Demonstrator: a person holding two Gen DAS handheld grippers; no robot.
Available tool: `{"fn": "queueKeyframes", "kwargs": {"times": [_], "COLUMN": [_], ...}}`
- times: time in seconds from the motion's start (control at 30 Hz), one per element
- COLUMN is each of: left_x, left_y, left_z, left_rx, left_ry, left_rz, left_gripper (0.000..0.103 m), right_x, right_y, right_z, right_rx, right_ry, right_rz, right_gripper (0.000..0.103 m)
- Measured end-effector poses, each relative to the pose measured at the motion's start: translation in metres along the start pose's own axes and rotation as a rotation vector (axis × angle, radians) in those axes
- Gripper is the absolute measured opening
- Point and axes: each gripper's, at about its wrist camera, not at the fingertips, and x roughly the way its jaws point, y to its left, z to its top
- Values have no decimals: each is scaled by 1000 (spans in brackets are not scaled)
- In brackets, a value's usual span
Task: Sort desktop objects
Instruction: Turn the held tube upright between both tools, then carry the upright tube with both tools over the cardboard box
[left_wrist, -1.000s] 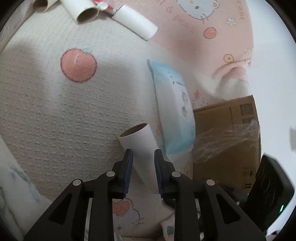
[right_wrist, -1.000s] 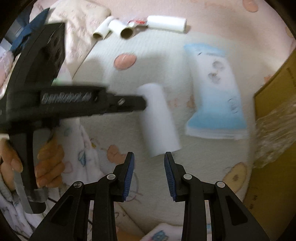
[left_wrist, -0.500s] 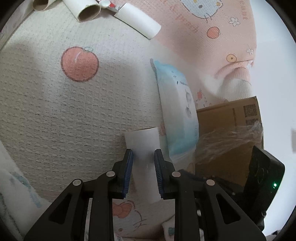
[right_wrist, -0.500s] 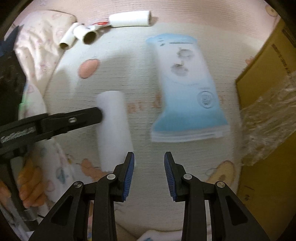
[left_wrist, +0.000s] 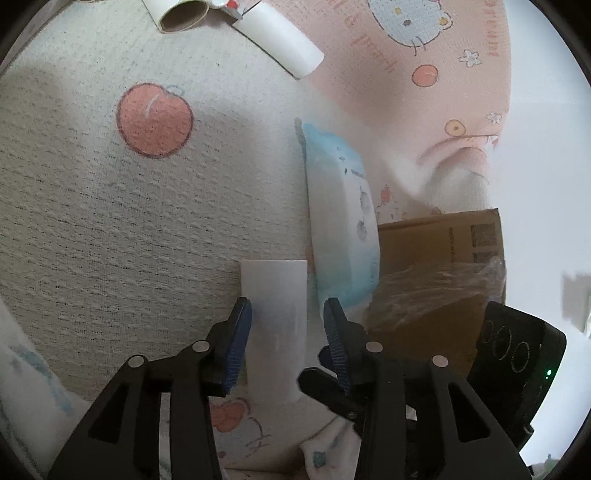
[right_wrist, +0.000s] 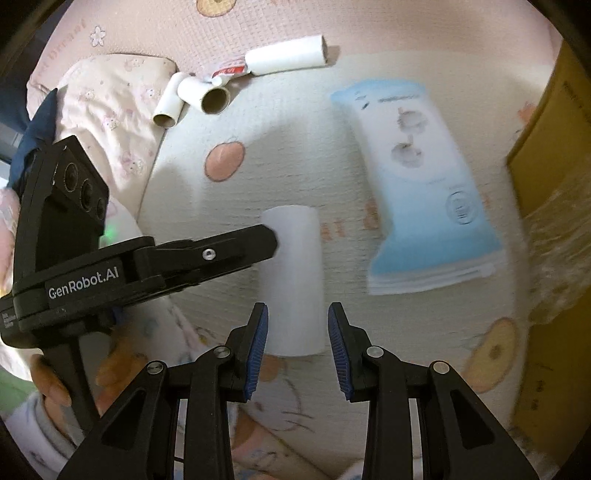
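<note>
Two views, left wrist first. Left tongs (left_wrist: 287, 325) are opening, a white tube (left_wrist: 275, 325) lying flat between the jaws; pads look clear of it on both sides, so released. Judgement: a put-down is finishing, tube laid alongside the tissue pack (left_wrist: 341, 229) on the blanket (left_wrist: 92, 221). Next move calls for a straight pull-back so the pads don't roll the tube. Box (left_wrist: 439, 243) with crinkled plastic sits just right; more tubes (left_wrist: 280, 44) lie at the far edge, well apart.

Right wrist view. Right tongs (right_wrist: 297, 343) hover over the tube's (right_wrist: 291, 280) near end, jaws parted, nothing gripped. Left tongs (right_wrist: 258, 240) reach in from the left, tip at the tube's far end, a hand (right_wrist: 55, 384) on the handle. Pack (right_wrist: 424, 192) lies right of the tube, apart. Three tubes (right_wrist: 207, 94) cluster beyond. Left tool blocks any approach from that side.
</note>
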Motion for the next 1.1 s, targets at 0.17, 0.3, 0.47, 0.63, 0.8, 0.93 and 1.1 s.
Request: {"fn": "queueKeyframes", "kwargs": {"times": [0.17,0.3,0.47,0.63,0.8,0.93,1.1], "left_x": [8,13,12,10,2,-9,-25], "left_y": [5,11,11,12,4,-10,-32], "left_z": [4,6,4,2,-5,-9,-14], "left_rx": [-29,-52,-38,-32,16,47,96], "left_ry": [19,27,21,20,9,-18,-61], "left_rz": [8,13,12,12,27,17,27], "left_gripper": [44,44,44,44,44,45,44], "right_x": [22,30,38,38,36,21,2], "right_y": [7,9,8,5,9,14,22], "right_z": [2,5,7,6,3,-6,-10], "right_rx": [-6,-19,-1,13,11,-4,-26], "right_ry": [37,45,53,39,34,-8,-72], "right_rz": [4,9,21,37,44,52,62], "right_gripper": [37,40,43,43,44,45,45]}}
